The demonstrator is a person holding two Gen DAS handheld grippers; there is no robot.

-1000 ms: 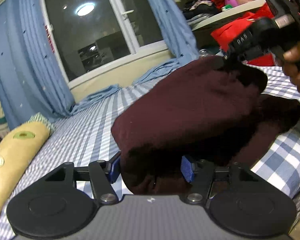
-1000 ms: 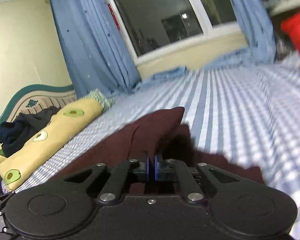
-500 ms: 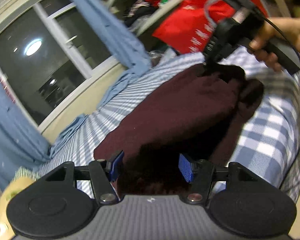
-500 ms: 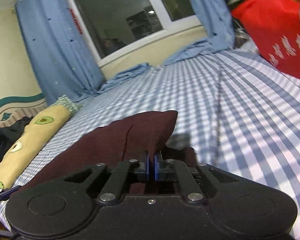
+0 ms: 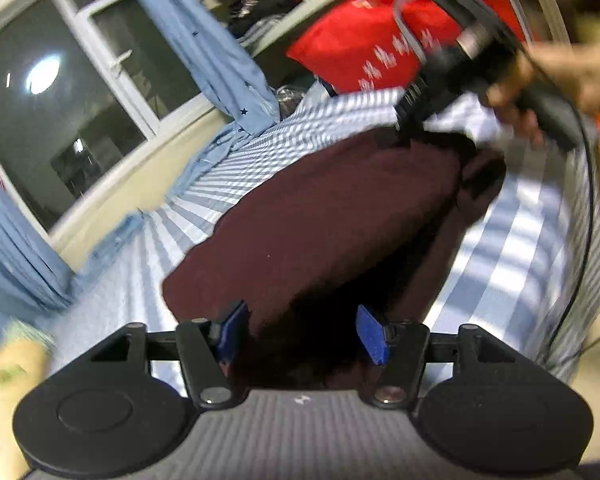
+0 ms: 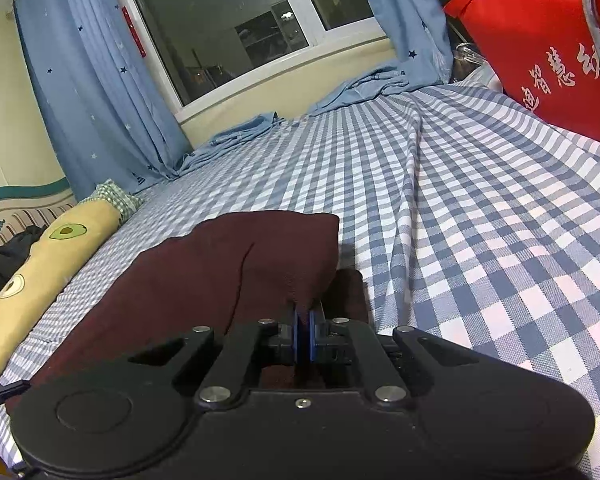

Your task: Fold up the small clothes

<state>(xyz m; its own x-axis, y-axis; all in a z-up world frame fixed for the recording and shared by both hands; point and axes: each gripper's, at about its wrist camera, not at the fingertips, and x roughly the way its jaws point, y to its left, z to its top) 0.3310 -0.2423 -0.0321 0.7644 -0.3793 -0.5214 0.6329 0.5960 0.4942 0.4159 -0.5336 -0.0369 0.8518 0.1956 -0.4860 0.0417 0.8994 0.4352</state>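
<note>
A blue-and-white checked bedsheet [image 6: 480,208] is lying under a dark window [image 6: 236,28]; the right gripper [image 6: 303,334] is still pinching the dark maroon cloth garment [image 6: 236,264], now lowered, while the left gripper [image 5: 300,334], just widening, is straddling its edge loosely

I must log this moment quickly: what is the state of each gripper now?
Left gripper: jaws just opening, maroon garment between the pads.
Right gripper: shut on the maroon garment's corner.

Maroon garment [image 6: 228,276] on checked bed [image 6: 480,208]

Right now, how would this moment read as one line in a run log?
step: folding maroon garment on checked bed sheet | left tool: just opening, cloth between pads | right tool: shut on garment corner
</note>
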